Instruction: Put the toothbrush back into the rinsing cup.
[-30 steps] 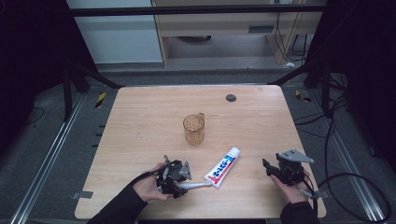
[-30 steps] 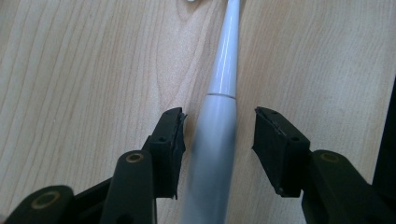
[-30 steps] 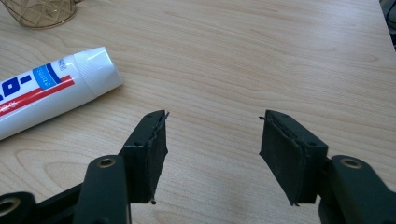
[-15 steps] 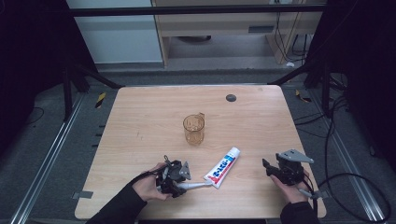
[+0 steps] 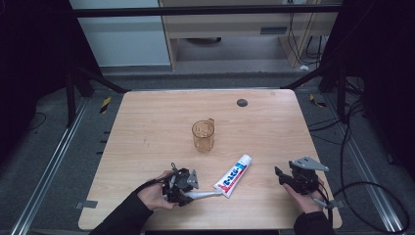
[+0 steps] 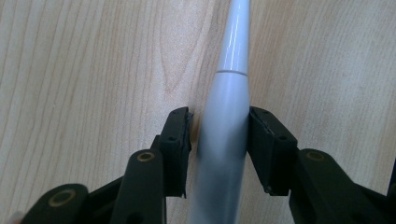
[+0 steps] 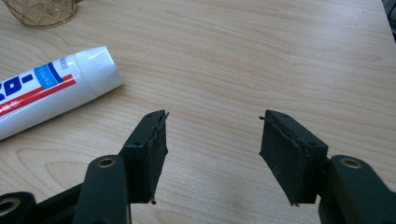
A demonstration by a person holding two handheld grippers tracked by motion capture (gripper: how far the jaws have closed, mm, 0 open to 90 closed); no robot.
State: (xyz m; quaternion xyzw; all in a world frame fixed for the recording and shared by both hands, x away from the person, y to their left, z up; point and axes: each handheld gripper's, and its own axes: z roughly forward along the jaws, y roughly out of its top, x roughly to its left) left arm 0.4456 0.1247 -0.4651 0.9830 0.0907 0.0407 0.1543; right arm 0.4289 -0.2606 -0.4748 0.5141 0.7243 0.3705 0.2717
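Note:
A white toothbrush [image 6: 224,140] lies on the wooden table [image 5: 147,122] near its front edge, and its handle [image 5: 203,194] points right toward a white toothpaste tube [image 5: 234,175]. My left gripper [image 6: 219,116] straddles that handle. Its jaws have just been closing: one pad touches the handle, while a thin gap shows at the other. In the high view the left gripper [image 5: 192,191] sits low at the front left. My right gripper [image 7: 212,119] hovers open over bare wood, right of the tube's cap [image 7: 98,70], with nothing between its jaws.
An amber glass cup [image 5: 203,135] stands upright mid-table, behind the tube. A small dark disc [image 5: 242,102] lies near the far edge. The right gripper [image 5: 280,175] rests at the front right. Metal rails and cables run along the floor on both sides.

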